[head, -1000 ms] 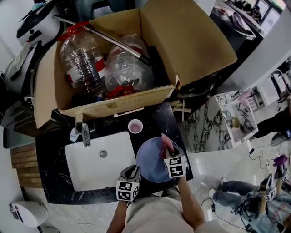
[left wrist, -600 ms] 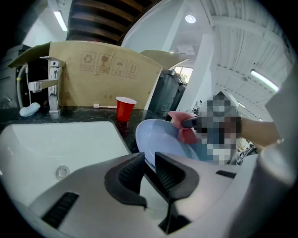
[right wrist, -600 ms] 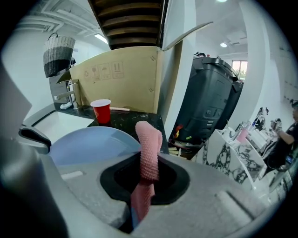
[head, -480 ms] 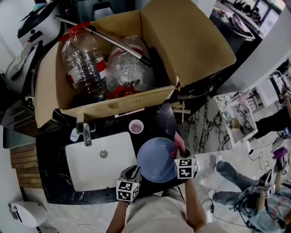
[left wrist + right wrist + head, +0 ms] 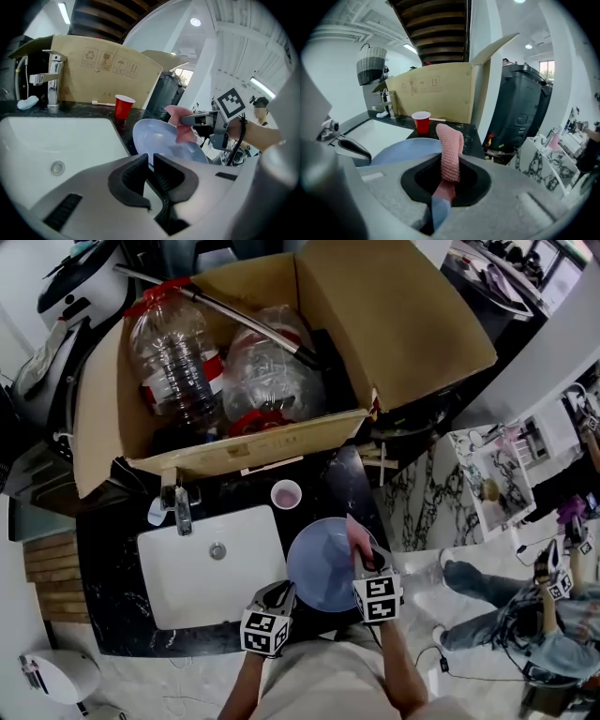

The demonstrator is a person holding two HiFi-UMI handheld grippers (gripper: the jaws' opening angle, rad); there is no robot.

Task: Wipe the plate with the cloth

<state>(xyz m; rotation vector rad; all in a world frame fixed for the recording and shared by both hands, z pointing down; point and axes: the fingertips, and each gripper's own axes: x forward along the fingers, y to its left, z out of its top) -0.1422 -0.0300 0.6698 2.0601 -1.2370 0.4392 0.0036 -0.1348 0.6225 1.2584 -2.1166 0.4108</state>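
A light blue plate (image 5: 319, 568) is held tilted above the black counter, just right of the sink. My left gripper (image 5: 280, 596) is shut on its near rim; in the left gripper view the jaws (image 5: 151, 164) pinch the plate (image 5: 157, 140) edge. My right gripper (image 5: 364, 559) is shut on a pink cloth (image 5: 355, 534), which lies against the plate's right side. In the right gripper view the cloth (image 5: 450, 150) stands up from between the jaws, with the plate (image 5: 408, 149) to the left. The left gripper view shows the cloth (image 5: 182, 127) on the plate's face.
A white sink (image 5: 187, 577) with a chrome faucet (image 5: 180, 507) lies to the left. A red cup (image 5: 285, 493) stands behind the plate. A large open cardboard box (image 5: 394, 324) of plastic bottles fills the back. The counter edge drops off at the right, by a black bin (image 5: 520, 112).
My right gripper carried the cloth rightward across the plate toward its right rim, then came back slightly left. The left gripper kept its hold on the plate.
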